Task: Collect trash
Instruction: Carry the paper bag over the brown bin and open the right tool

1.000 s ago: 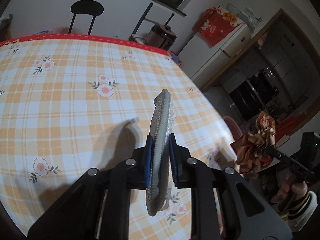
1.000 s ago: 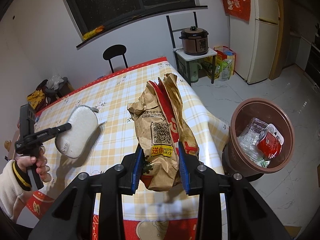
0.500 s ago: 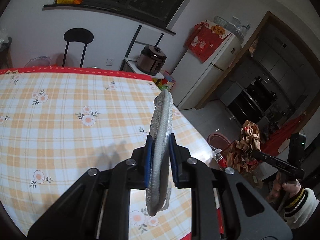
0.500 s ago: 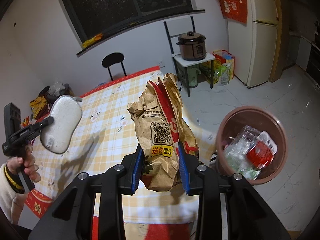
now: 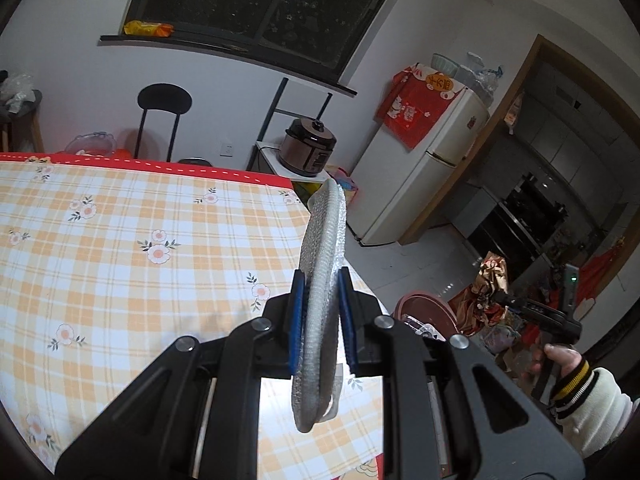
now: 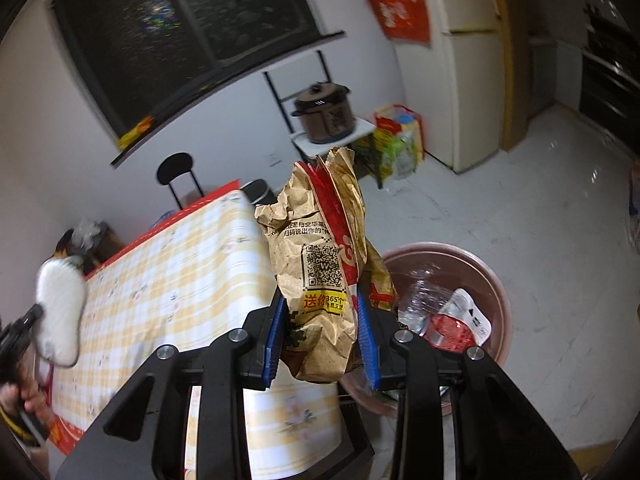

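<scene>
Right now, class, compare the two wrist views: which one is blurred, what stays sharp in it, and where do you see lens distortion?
Left wrist view: crisp; the window sill bows from fisheye distortion. Right wrist view: motion-blurred background, the rice cooker and silver pouch smeared, while the paper bag in the right gripper stays sharp; the floor shows faint glare.

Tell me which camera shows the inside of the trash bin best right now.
The right wrist view: it looks down into the trash bin, showing clear plastic and a red wrapper inside, though the paper bag hides its left part. The left wrist view catches only a sliver of rim behind the gripper.
</scene>
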